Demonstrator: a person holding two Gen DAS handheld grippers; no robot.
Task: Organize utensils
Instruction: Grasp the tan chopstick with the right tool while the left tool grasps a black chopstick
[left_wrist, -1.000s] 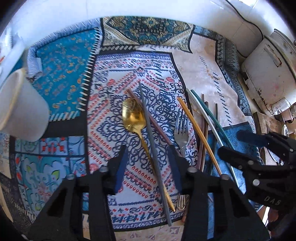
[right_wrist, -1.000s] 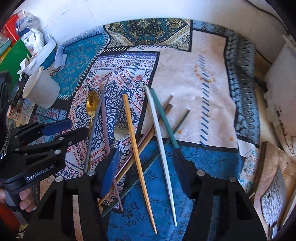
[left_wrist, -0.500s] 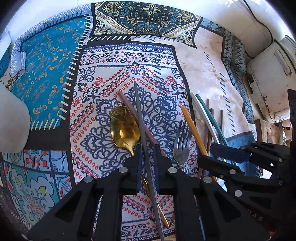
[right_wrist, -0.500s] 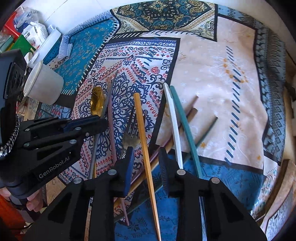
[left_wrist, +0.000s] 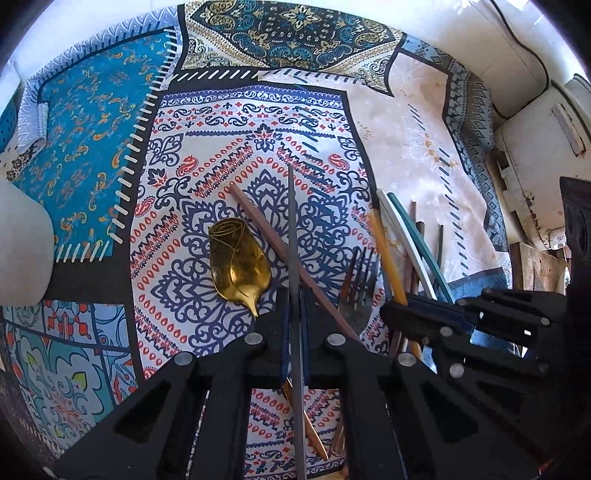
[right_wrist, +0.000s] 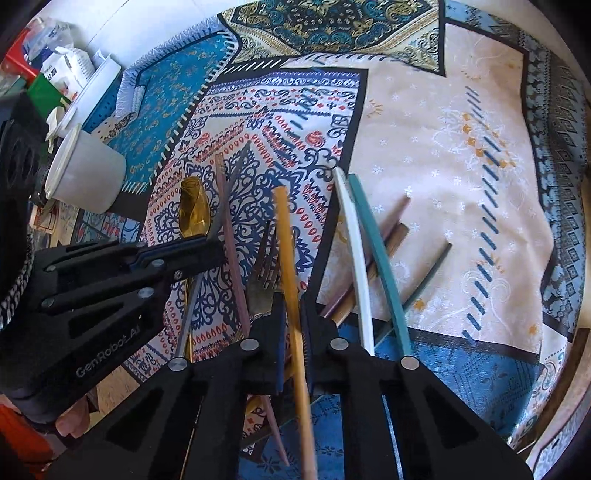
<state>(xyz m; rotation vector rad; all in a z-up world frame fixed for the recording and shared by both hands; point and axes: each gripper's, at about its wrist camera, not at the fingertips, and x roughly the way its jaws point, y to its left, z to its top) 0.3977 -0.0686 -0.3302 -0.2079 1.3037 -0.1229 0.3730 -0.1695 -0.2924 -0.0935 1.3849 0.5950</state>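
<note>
My left gripper (left_wrist: 294, 306) is shut on a grey chopstick (left_wrist: 291, 221) that runs straight ahead between its fingers. A gold spoon (left_wrist: 238, 254) lies just left of it, a brown chopstick (left_wrist: 266, 229) crosses under it, and a fork (left_wrist: 360, 280) lies to the right. My right gripper (right_wrist: 293, 314) is shut on a yellow chopstick (right_wrist: 286, 236). White (right_wrist: 354, 236) and teal (right_wrist: 376, 243) chopsticks lie right of it, over several dark and brown sticks (right_wrist: 395, 240). The fork (right_wrist: 264, 280) and pink-brown chopstick (right_wrist: 229, 229) lie to its left.
A white cup (right_wrist: 86, 177) stands at the left on the patterned cloth (right_wrist: 461, 147). Bags and boxes (right_wrist: 55, 70) crowd the far left corner. The left gripper's body (right_wrist: 103, 280) sits close beside the right one. A white wall (left_wrist: 480, 40) bounds the back.
Both grippers have moved down and forward onto the utensils and closed, the left on the grey chopstick, the right on the yellow one.
</note>
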